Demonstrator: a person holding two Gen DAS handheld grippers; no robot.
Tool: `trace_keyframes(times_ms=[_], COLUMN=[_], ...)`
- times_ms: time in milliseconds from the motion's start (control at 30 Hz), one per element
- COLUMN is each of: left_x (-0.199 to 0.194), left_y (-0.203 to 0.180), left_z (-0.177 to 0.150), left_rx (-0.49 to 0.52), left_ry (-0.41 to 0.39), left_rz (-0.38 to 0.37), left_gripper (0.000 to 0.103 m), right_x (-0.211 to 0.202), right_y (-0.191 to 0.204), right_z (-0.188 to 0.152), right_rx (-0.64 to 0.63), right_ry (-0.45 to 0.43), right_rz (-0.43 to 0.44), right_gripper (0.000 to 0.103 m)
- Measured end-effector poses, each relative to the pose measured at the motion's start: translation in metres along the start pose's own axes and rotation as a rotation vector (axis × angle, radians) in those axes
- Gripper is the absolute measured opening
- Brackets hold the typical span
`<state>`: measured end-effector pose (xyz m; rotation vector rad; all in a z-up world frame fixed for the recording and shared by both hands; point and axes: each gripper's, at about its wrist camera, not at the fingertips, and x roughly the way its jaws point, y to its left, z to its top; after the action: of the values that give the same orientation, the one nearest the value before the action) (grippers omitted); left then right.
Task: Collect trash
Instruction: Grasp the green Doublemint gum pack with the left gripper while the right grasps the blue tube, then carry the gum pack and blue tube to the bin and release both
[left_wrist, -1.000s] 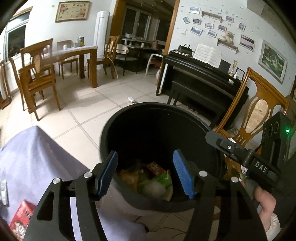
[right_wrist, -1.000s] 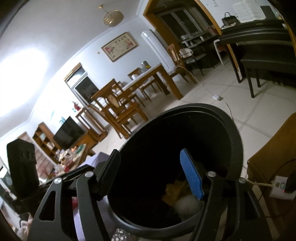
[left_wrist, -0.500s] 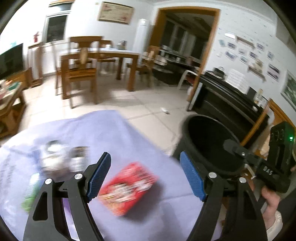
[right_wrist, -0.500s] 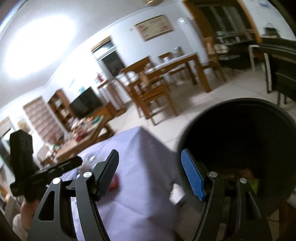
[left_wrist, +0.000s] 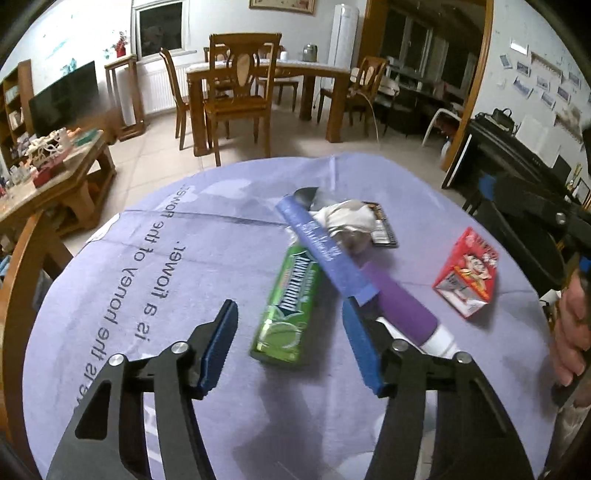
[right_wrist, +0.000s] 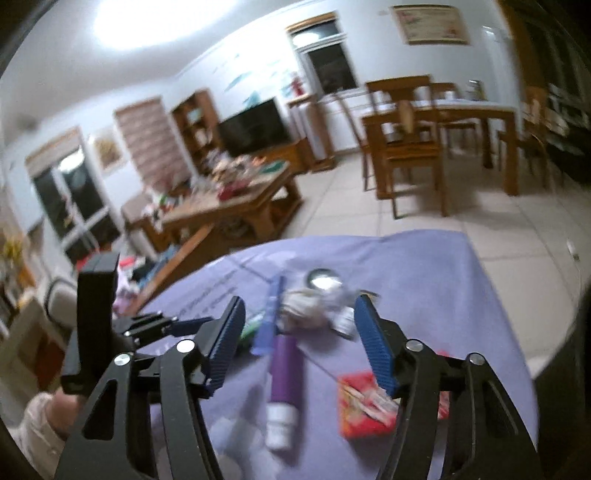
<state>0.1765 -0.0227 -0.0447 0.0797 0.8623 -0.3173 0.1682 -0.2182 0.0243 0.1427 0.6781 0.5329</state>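
here the green packet (left_wrist: 287, 300) lies on the lilac-covered surface (left_wrist: 155, 221), long axis running away from the camera, straight ahead of the left claw (left_wrist: 286, 345), whose closing jaws are apart with nothing pinched. the purple tube (right_wrist: 282, 373) lies lengthwise before the right claw (right_wrist: 299, 343), also closing on nothing. the red carton (left_wrist: 467, 272) sits off right, nearer the right hand (left_wrist: 570, 332).

Dim room, glaring ceiling light (right_wrist: 147, 22), fisheye-bent edges; right wrist view motion-blurred, left wrist view sharper.

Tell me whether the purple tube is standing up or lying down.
Lying down: the purple tube rests flat on the lavender cloth, white cap toward the camera.
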Motion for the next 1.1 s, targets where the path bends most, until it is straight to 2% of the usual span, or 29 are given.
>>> trace_keyframes(times_ms=[67,200,400,433,500,600,700,833,967,1100], left_x=[0.008,0.017,0.019,0.019,0.02,0.02,0.02,0.017,0.004,-0.01], left_y=[0.003,0.007,0.011,0.013,0.015,0.016,0.02,0.028,0.026,0.014], left_z=[0.005,0.002,-0.003,-0.003,-0.003,-0.005,-0.005,-0.007,-0.005,-0.004], left_rx=[-0.001,0.001,-0.014,-0.018,-0.018,-0.017,-0.03,-0.069,-0.075,-0.065], left_ry=[0.01,0.021,0.021,0.02,0.016,0.011,0.006,-0.016,-0.065,-0.106], left_rz=[-0.002,-0.03,-0.061,-0.067,-0.071,-0.071,-0.078,-0.109,-0.124,-0.14], left_gripper=[0.045,0.036,0.035,0.035,0.035,0.034,0.032,0.031,0.031,0.031], right_x=[0.024,0.072,0.14,0.149,0.155,0.153,0.136,0.094,0.043,-0.007], right_y=[0.017,0.045,0.048,0.048,0.04,0.032,0.024,0.012,0.011,0.003], right_z=[0.01,0.021,0.023,0.023,0.016,0.016,0.019,0.021,0.019,0.01], right_rx=[-0.038,-0.125,-0.194,-0.205,-0.211,-0.181,-0.129,-0.018,0.019,0.008], right_ry=[0.05,0.144,0.304,0.324,0.333,0.312,0.25,0.129,0.034,-0.037], right_rz=[-0.001,-0.029,-0.093,-0.104,-0.122,-0.08,-0.038,0.062,0.102,0.077], right_gripper=[0.052,0.049,0.049,0.046,0.024,0.009,0.008,0.008,0.008,0.008])
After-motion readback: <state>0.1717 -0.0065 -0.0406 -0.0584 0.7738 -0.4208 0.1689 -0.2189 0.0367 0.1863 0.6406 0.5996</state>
